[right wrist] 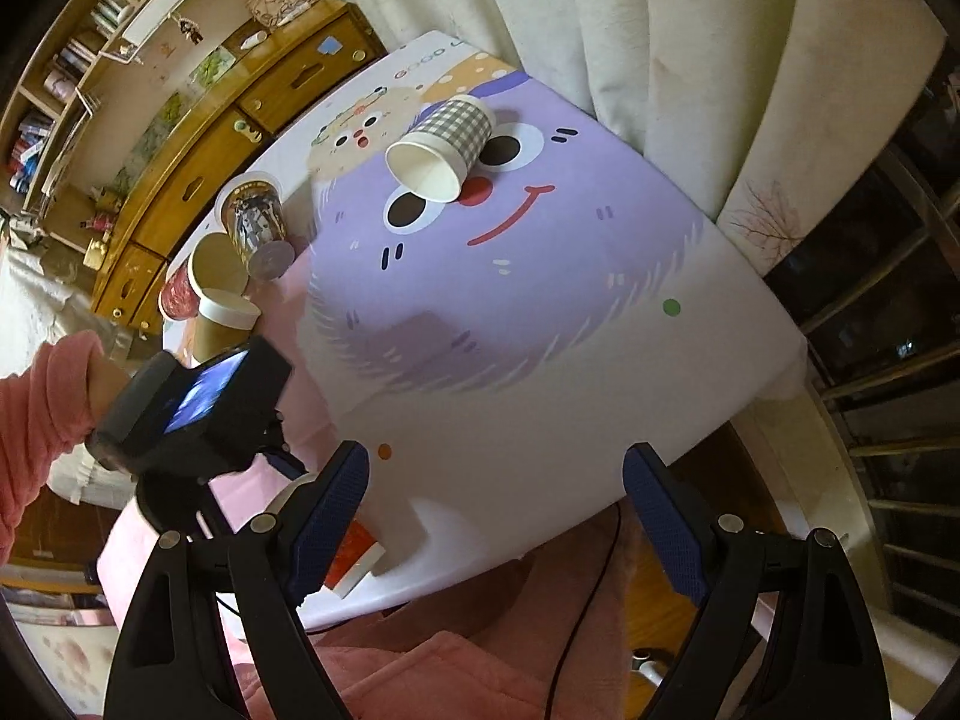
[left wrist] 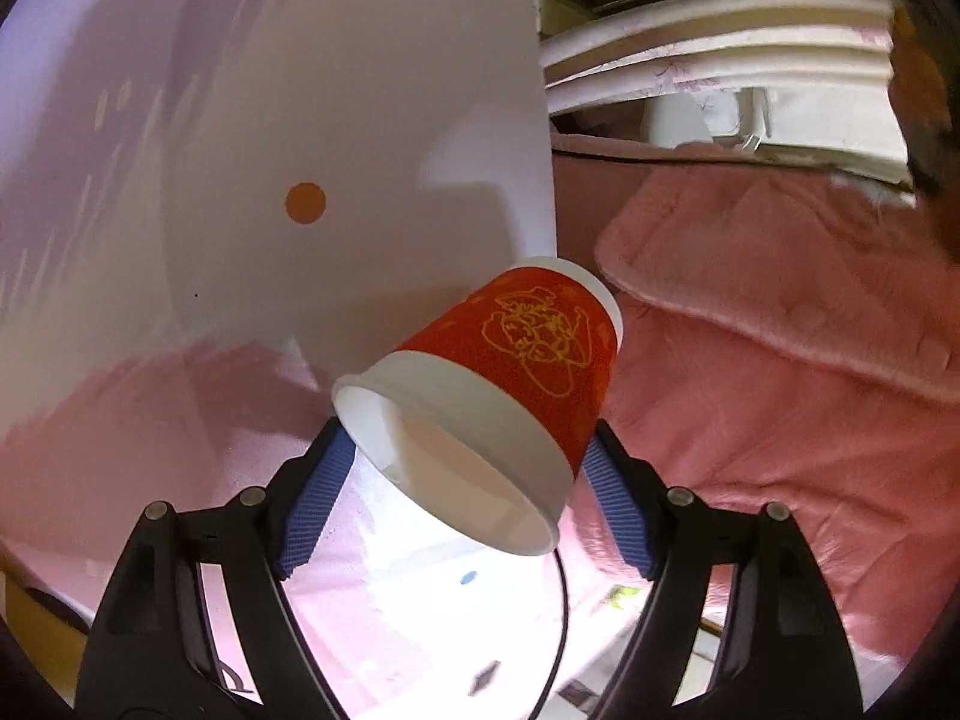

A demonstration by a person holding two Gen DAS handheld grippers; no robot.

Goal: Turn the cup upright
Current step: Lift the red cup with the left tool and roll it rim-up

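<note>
My left gripper is shut on a red paper cup with a white rim and a yellow drawing. The cup is tilted, its open mouth toward the camera and down, lifted over the near edge of the white table. In the right wrist view the red cup shows partly behind my left finger, held by the left gripper. My right gripper is open and empty above the table's near edge. A grey checked cup lies on its side on the purple cartoon mat.
Several cups stand or lie at the table's left edge, one printed cup on its side. A wooden cabinet is behind them. Pale curtains hang at the far side. A pink quilted blanket lies beside the table.
</note>
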